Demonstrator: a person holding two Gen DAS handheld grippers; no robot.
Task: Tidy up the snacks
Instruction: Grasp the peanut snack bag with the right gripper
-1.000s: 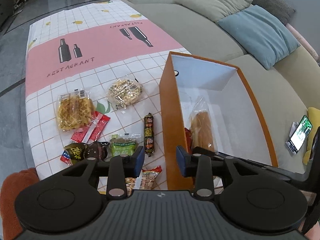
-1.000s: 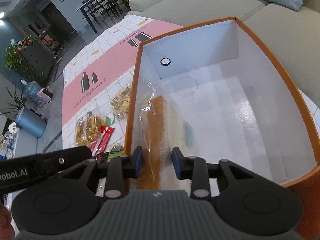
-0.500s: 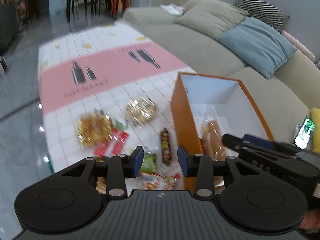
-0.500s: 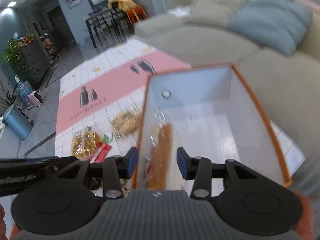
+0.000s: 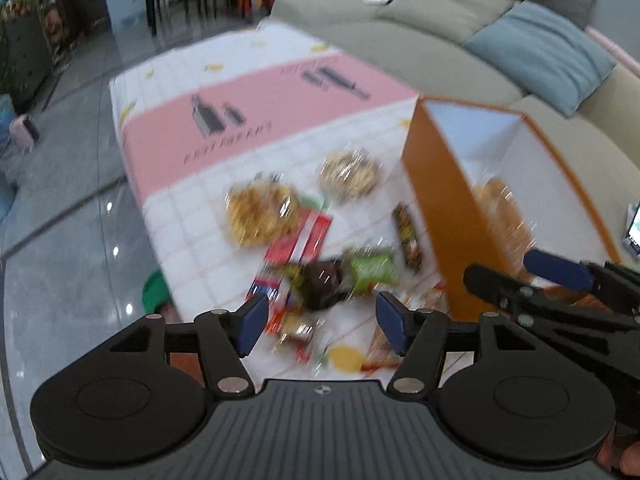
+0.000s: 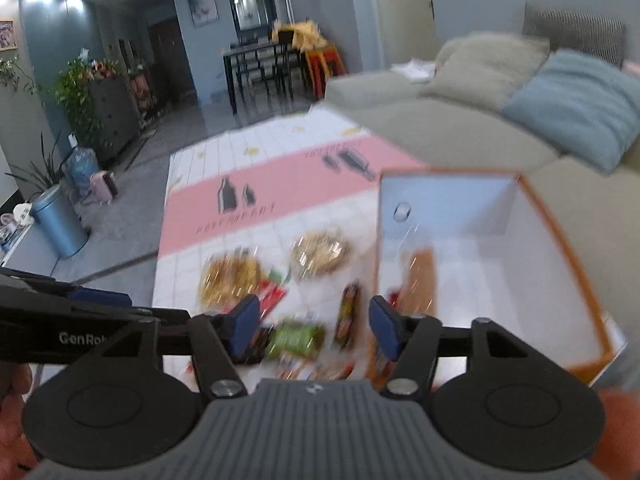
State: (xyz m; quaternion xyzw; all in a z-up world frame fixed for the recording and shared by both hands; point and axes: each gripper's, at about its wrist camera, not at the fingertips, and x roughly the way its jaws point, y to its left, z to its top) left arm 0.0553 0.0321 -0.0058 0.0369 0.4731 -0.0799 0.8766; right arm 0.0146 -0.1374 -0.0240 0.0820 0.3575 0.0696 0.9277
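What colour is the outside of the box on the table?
Orange outside, white inside; the box shows its orange side wall best in the left wrist view.

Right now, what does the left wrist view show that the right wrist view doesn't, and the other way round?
Only the left wrist view: the right tongs reaching in by the box, a phone on the sofa, and a green thing on the floor beside the table.

Only the right wrist view: the blue bin, the potted plants, the wall picture, and the left tongs coming in from the left edge.

Both: the orange box holding a wrapped bread, loose snacks such as the green packet, the pink-banded tablecloth, the sofa, and empty tongs whose jaws are opening.
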